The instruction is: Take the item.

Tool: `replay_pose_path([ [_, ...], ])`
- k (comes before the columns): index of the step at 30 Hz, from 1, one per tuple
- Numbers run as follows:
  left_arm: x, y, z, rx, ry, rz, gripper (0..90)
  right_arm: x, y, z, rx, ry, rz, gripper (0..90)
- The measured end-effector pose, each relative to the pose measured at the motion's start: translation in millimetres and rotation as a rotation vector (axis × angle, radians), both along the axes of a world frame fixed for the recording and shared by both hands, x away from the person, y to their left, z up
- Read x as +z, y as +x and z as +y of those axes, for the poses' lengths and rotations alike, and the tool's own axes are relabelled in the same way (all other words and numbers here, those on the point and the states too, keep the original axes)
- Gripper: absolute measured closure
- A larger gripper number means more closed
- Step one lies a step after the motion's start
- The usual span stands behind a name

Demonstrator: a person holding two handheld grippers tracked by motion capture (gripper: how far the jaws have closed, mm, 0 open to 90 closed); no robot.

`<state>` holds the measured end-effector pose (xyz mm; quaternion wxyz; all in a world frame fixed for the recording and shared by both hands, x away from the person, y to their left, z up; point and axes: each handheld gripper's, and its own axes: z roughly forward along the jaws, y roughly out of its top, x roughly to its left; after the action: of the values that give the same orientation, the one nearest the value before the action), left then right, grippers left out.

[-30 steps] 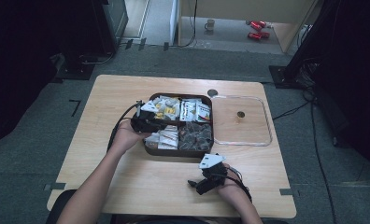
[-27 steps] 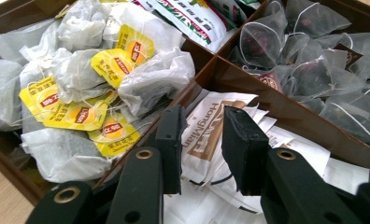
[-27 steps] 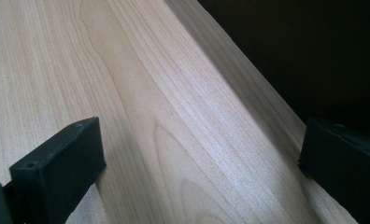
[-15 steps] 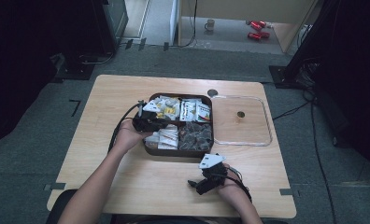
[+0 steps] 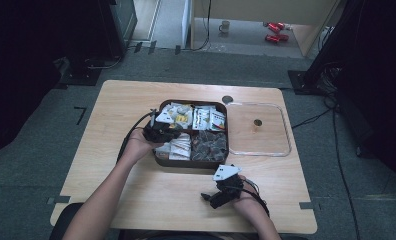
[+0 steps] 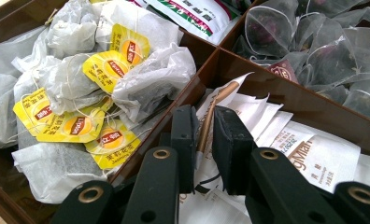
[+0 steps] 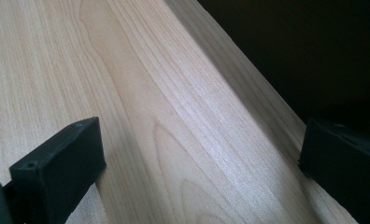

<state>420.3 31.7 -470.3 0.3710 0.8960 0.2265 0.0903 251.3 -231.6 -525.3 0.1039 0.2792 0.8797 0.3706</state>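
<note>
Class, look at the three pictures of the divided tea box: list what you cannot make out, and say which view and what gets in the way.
- Sachet between the left tool: lower end hidden by the jaws, left gripper view; jaws have just been closing.
- Packet print: cut off by the arm, same view.
- Box contents: too small, high view.
- Small object on clear lid: too small, high view.

A light wooden table [image 5: 136,100] stands on grey carpet [image 5: 36,165], its surroundings dark.
</note>
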Motion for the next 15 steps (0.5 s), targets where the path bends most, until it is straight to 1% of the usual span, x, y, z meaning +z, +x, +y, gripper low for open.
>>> replay_pose_path([
  [3, -0.3, -0.6, -0.6, -0.003, 0.006, -0.008, 79.9, 0.0, 0.0, 0.0, 0.0, 0.0, 0.0, 0.0],
  [6, 0.0, -0.7, -0.6, -0.003, 0.013, -0.016, 83.2, 0.0, 0.0, 0.0, 0.0, 0.0, 0.0, 0.0],
  [7, 0.3, -0.5, -0.3, 0.001, 0.005, -0.009, 86.0, 0.0, 0.0, 0.0, 0.0, 0.0, 0.0, 0.0],
  [8, 0.3, -0.5, -0.3, 0.001, 0.005, -0.009, 87.3, 0.0, 0.0, 0.0, 0.0, 0.0, 0.0, 0.0],
  [9, 0.7, -0.6, -0.4, 0.002, 0.005, 0.0, 88.1, 0.0, 0.0, 0.0, 0.0, 0.0, 0.0, 0.0],
  [12, 1.2, -0.8, -0.8, 0.007, 0.009, 0.006, 88.6, 0.0, 0.0, 0.0, 0.0, 0.0, 0.0, 0.0],
  [15, 2.3, -0.8, 0.2, 0.019, -0.005, 0.021, 88.9, 0.0, 0.0, 0.0, 0.0, 0.0, 0.0, 0.0],
])
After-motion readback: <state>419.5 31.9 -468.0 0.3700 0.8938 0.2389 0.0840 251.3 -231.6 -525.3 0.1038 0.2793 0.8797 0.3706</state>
